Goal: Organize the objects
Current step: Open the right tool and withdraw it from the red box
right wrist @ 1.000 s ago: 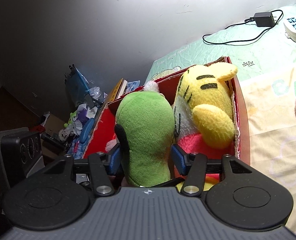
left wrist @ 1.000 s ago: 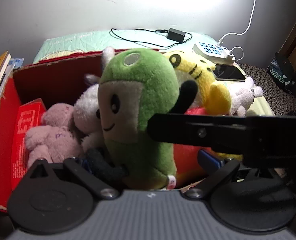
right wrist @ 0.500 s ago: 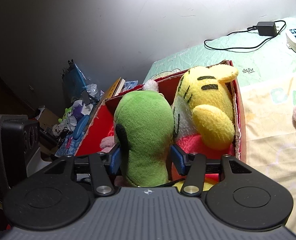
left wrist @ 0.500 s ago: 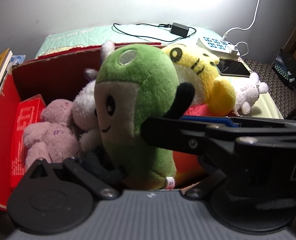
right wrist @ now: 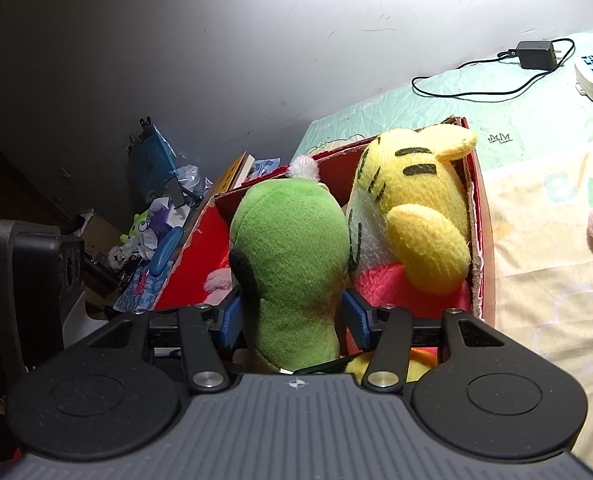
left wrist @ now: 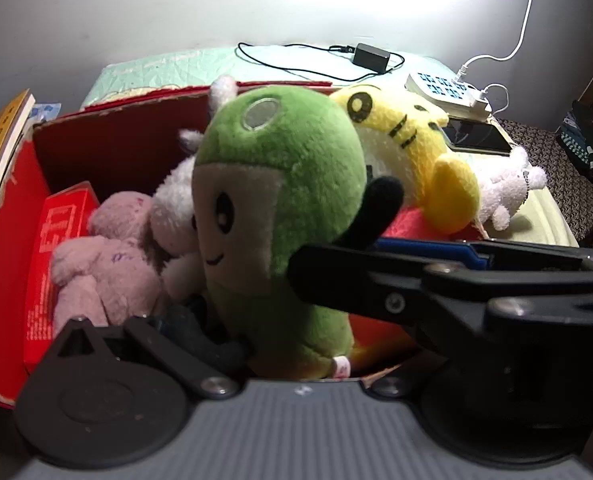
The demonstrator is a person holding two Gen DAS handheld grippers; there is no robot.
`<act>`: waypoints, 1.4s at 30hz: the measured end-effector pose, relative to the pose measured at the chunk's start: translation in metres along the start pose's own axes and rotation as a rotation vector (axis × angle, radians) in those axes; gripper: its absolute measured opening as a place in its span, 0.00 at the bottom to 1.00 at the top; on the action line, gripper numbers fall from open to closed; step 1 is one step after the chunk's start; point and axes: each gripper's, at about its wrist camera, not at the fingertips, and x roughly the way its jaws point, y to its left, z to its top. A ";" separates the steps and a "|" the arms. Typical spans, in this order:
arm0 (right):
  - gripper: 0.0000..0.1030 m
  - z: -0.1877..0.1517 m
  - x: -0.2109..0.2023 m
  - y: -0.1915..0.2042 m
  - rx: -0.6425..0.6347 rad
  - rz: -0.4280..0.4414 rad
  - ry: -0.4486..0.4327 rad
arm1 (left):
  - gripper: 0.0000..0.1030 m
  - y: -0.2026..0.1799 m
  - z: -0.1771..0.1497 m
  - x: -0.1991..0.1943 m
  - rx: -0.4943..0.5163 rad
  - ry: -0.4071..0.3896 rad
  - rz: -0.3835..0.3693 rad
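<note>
A green plush [left wrist: 280, 200] stands upright in a red cardboard box [left wrist: 12, 216], beside a yellow tiger plush [left wrist: 416, 148], a pink plush [left wrist: 108, 256] and a white plush [left wrist: 172, 204]. My right gripper [right wrist: 294, 316] is shut on the green plush [right wrist: 292, 264], its blue pads [right wrist: 232, 316] pressing on both sides of the lower body. From the left wrist it shows as a black finger [left wrist: 376, 280] reaching in from the right. My left gripper [left wrist: 292, 336] sits low at the box's near wall. Its jaws are opening, and the plush's base stands between them untouched. Its right finger is hidden.
The box rests on a bed cover [right wrist: 536, 240] with a charger and cable [left wrist: 370, 58], a power strip [left wrist: 444, 88], a phone [left wrist: 476, 136] and a small white plush [left wrist: 508, 188]. Books [left wrist: 0, 144] stand left of the box. Clutter [right wrist: 152, 232] lies on the floor beyond.
The right gripper's arm now fills more of the left wrist view and covers the left gripper's right finger. The green plush stays gripped and upright.
</note>
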 end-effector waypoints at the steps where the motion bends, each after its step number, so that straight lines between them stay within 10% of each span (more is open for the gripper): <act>1: 0.52 0.000 0.000 0.000 0.000 0.000 0.000 | 1.00 0.000 0.000 0.000 -0.001 0.000 0.002; 42: 0.49 -0.016 -0.037 -0.002 0.094 0.055 -0.102 | 1.00 -0.017 -0.012 -0.041 -0.021 -0.068 0.175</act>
